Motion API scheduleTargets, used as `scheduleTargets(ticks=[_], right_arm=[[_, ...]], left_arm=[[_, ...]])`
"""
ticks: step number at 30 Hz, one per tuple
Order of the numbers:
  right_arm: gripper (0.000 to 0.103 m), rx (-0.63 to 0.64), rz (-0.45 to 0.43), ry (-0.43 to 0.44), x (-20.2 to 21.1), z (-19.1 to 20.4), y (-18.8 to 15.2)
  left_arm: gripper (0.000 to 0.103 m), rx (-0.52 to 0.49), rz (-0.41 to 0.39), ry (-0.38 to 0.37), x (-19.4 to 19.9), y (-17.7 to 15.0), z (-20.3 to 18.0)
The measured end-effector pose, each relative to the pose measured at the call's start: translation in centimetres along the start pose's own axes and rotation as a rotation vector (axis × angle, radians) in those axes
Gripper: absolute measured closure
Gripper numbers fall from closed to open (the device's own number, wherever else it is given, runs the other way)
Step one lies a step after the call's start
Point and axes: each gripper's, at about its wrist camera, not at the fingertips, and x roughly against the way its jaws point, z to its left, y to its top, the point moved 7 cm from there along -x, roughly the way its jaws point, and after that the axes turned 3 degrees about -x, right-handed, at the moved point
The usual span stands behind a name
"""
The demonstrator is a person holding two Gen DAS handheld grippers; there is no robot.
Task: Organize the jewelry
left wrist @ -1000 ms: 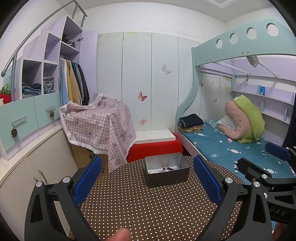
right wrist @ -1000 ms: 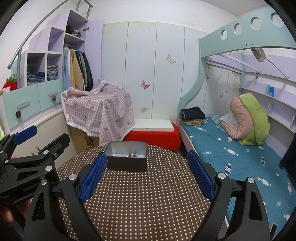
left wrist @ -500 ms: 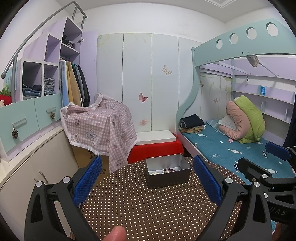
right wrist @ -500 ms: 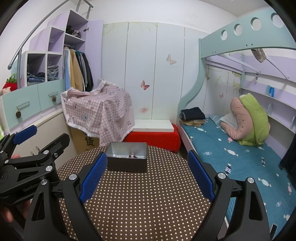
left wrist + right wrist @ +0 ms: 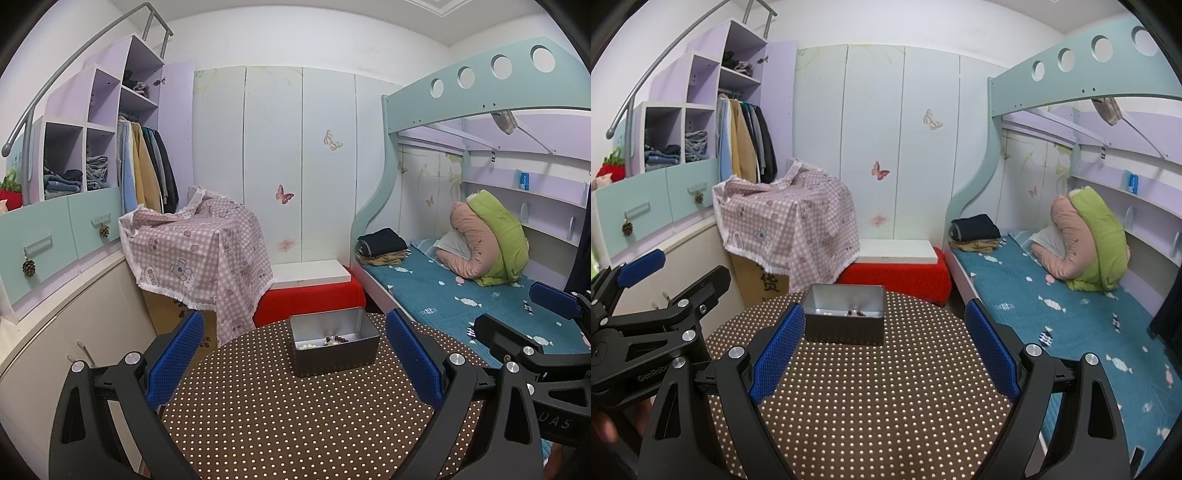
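A grey metal tin [image 5: 334, 346] stands at the far edge of the round brown dotted table [image 5: 280, 421]. Inside lie a dark bead bracelet [image 5: 341, 338] and pale beads [image 5: 306, 346]. The tin [image 5: 846, 318] and beads [image 5: 855, 313] also show in the right wrist view. My left gripper [image 5: 295, 363] is open and empty, held above the table short of the tin. My right gripper [image 5: 884, 350] is open and empty, likewise short of the tin. Each gripper appears at the edge of the other's view.
A box under a pink checked cloth [image 5: 199, 251] and a red stool with a white board [image 5: 310, 291] stand beyond the table. A bunk bed with teal bedding [image 5: 461, 291] is at the right. Cabinets and a wardrobe [image 5: 74, 221] line the left.
Both grippers have risen slightly and stayed open. The thumb tip at the bottom of the left wrist view is gone from sight.
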Motion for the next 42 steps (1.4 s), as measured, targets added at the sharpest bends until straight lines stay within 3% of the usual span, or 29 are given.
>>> scheduleTargets(ticks=[42], right_arm=[[0.017,-0.001,0.006,-0.001,-0.30,0.04,0.00]], left_arm=[[0.007,0.005,0.015,-0.004,-0.59,-0.38,-0.62]])
